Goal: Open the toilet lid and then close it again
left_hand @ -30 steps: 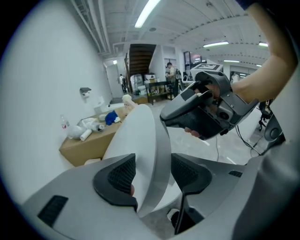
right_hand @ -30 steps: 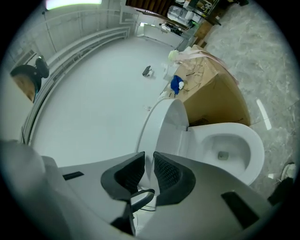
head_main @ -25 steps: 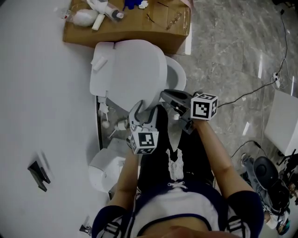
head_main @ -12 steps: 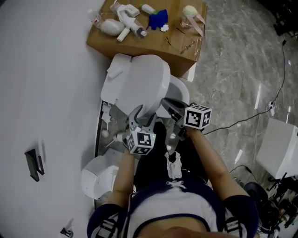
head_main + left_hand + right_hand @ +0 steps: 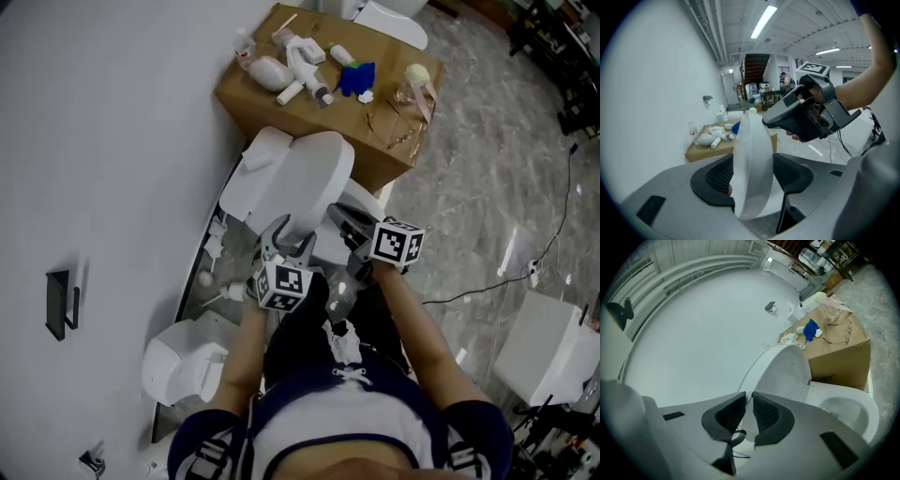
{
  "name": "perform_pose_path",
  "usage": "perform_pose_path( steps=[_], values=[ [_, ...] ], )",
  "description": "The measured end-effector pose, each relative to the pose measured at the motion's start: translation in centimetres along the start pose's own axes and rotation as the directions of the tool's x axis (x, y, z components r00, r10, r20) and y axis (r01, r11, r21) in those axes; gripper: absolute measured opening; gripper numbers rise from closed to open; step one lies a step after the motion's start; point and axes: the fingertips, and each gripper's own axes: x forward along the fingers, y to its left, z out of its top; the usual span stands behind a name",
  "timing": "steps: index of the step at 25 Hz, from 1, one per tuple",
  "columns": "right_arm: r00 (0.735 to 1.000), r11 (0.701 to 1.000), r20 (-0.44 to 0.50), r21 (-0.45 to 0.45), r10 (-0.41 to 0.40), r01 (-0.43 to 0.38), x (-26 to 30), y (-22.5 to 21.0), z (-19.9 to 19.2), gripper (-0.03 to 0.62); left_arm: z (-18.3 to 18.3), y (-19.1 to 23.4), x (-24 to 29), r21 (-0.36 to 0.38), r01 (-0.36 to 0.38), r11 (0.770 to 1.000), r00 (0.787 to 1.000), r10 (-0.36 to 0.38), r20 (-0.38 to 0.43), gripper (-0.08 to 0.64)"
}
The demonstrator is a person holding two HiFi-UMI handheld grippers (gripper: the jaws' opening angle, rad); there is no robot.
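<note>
A plain white wall [image 5: 112, 141] fills the left side, with a small black bracket [image 5: 58, 305] fixed on it. The shiny grey stone floor [image 5: 487, 159] has a thin black cable [image 5: 487, 284] lying on it. A brown cardboard box [image 5: 380, 42] stands by the wall. Long bright strip lights [image 5: 764, 21] run along the white ceiling [image 5: 801, 28].
</note>
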Motion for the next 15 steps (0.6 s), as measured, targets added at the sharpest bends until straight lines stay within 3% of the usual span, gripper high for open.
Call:
perform_pose_path(
  steps=[15],
  values=[
    [0.996,0.998,-0.083,-0.051,0.043,-0.047,6.0,4.3,2.2,0.041,0.7,6.4,-1.9,-0.079,-0.057,0.995,0.995,0.063,0.077,0.273]
  ],
)
